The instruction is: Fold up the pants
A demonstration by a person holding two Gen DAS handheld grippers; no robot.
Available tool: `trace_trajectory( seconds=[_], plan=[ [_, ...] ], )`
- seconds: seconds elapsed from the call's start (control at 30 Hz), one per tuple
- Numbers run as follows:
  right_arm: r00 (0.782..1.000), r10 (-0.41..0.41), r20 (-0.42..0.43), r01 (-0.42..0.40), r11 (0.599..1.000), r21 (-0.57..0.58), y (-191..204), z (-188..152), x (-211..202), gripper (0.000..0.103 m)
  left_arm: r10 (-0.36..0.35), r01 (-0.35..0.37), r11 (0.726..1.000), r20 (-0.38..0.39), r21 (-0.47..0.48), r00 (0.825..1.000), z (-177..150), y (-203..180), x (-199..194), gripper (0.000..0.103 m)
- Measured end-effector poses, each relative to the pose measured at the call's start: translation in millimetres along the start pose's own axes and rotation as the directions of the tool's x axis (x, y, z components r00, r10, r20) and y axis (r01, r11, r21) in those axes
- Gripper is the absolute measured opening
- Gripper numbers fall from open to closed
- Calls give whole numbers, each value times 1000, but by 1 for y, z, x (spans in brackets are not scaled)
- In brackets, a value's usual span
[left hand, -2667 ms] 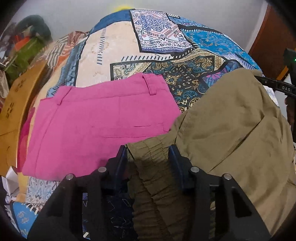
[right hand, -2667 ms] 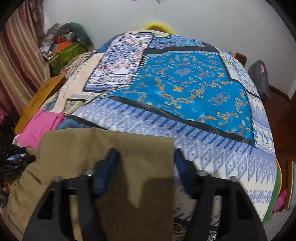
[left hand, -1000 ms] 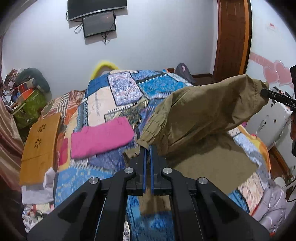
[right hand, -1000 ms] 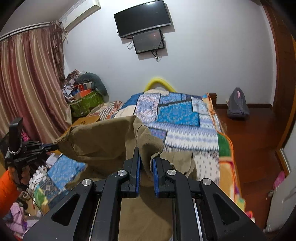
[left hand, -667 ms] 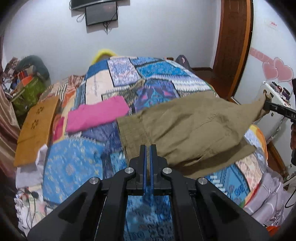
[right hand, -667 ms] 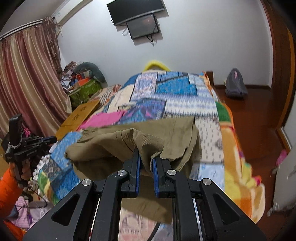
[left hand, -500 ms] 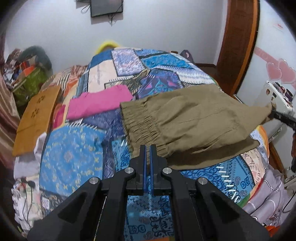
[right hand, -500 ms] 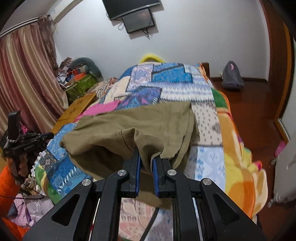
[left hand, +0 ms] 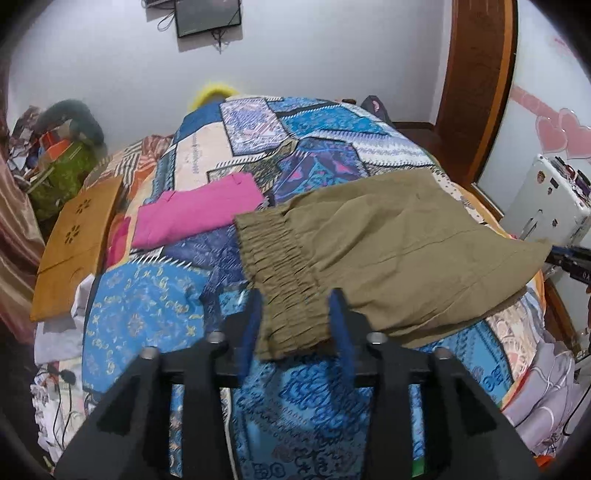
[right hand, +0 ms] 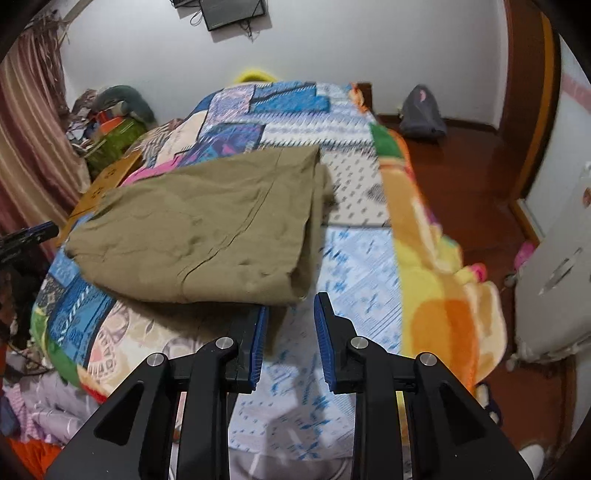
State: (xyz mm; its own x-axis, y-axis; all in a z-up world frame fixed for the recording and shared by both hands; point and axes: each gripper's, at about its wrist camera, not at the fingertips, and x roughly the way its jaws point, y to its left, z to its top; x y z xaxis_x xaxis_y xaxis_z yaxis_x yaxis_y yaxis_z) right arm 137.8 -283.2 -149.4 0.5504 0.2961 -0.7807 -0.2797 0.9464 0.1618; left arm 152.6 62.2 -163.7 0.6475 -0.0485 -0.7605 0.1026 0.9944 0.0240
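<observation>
A bed with a patchwork blanket [left hand: 147, 306] fills the room, and the olive pants [left hand: 388, 254] lie folded across it, next to some folded pink pants [left hand: 195, 214]. The left tongs [left hand: 295, 325] are spread wide around the stretchy waistband, maybe just touching it; the right tongs [right hand: 290, 332] are spread too, holding nothing, just beside the pants' near edge

The left wrist view looks down over the near end of the bed [left hand: 147, 306] towards the far wall, close above the olive pants [left hand: 388, 258] waistband, its own left gripper [left hand: 295, 321] at the bottom edge; the right wrist view looks the same way from the bed's [right hand: 369, 258] other near corner, close behind the pants' [right hand: 207, 229] folded edge; both share the pants, the patchwork cover and the wall screen [left hand: 208, 16]
</observation>
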Motion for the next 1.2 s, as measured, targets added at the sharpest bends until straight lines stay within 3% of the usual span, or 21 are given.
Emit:
trace_trajectory(
  seconds=[0.2, 0.3, 0.4, 0.57, 0.77, 0.93, 1.2],
  plan=[
    [995, -15, 96, 16, 1000, -11, 10, 24, -20, 23, -39, 39, 999, 9, 11, 999, 13, -18, 7, 50],
    [989, 45, 138, -50, 998, 31, 8, 31, -31, 25, -54, 54, 998, -6, 19, 999, 13, -26, 16, 50],
    [985, 84, 154, -89, 996, 30, 16, 36, -30, 34, -70, 71, 997, -44, 21, 997, 8, -32, 32, 50],
    [989, 120, 80, -117, 992, -42, 47, 31, 4, 36, -66, 67, 998, -62, 10, 996, -2, -37, 51, 53],
    [985, 149, -85, -155, 986, -65, 68, 1, 68, 36, -24, 24, 1000, -51, 4, 998, -15, -30, 57, 72],
    [980, 185, -72, -184, 983, 11, 49, -8, 69, 41, -34, 30, 999, -81, -40, 996, -28, -11, 64, 84],
    [986, 125, -110, -129, 991, -29, 28, -6, 56, 49, -56, 49, 996, -80, -79, 995, -27, 16, 44, 85]
  ],
)
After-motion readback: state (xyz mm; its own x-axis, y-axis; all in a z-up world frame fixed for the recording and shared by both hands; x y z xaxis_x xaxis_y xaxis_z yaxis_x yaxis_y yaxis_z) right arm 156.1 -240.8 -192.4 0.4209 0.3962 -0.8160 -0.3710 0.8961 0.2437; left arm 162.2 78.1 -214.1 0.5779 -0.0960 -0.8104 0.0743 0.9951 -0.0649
